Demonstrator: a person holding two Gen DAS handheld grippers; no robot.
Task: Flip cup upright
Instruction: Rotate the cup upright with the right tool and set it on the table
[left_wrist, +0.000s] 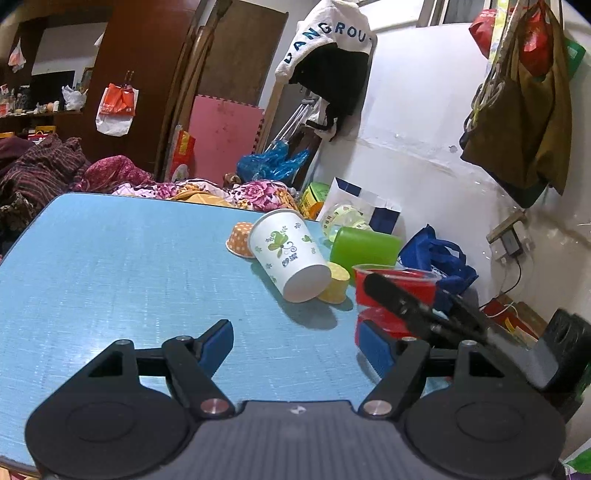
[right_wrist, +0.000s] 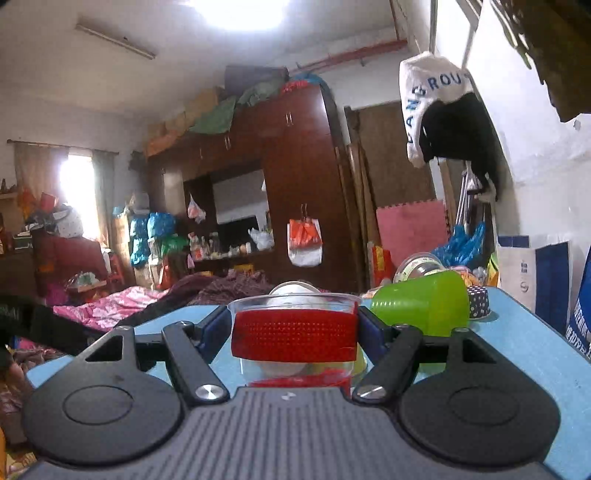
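right gripper (right_wrist: 295, 328) is pinching the red-banded clear cup (right_wrist: 294, 334) rim-up, left gripper (left_wrist: 295, 341) spread wide, idle over the near table (left_wrist: 110, 258)

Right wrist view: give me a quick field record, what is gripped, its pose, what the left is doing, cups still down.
right gripper: shut on clear cup with red band
cup pose: upright, rim on top
left gripper: open, holding nothing, above blue table
cups on their side: white paper cup, green cup
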